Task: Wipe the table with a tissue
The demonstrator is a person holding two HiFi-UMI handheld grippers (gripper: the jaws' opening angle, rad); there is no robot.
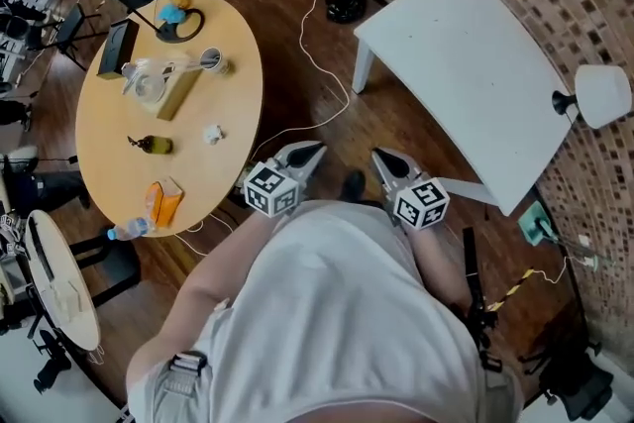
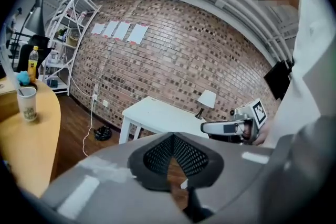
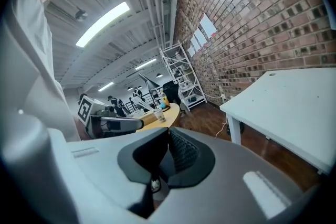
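An oval wooden table (image 1: 104,158) stands at the left, and a small crumpled white piece, perhaps a tissue (image 1: 212,135), lies near its middle. Both grippers are held close to the person's body over the dark wood floor, between that table and a white table (image 1: 466,64). My left gripper (image 1: 315,150) is shut with nothing between its pads (image 2: 172,136). Beside it, my right gripper (image 1: 380,157) also looks shut and empty (image 3: 168,131). Neither touches a table.
On the wooden table are a paper cup (image 1: 212,62), a clear jug (image 1: 149,82), an orange packet (image 1: 163,201), a lying bottle (image 1: 129,230) and a small dark bottle (image 1: 151,145). A white lamp (image 1: 599,96) stands by the brick wall. Cables (image 1: 317,74) trail over the floor.
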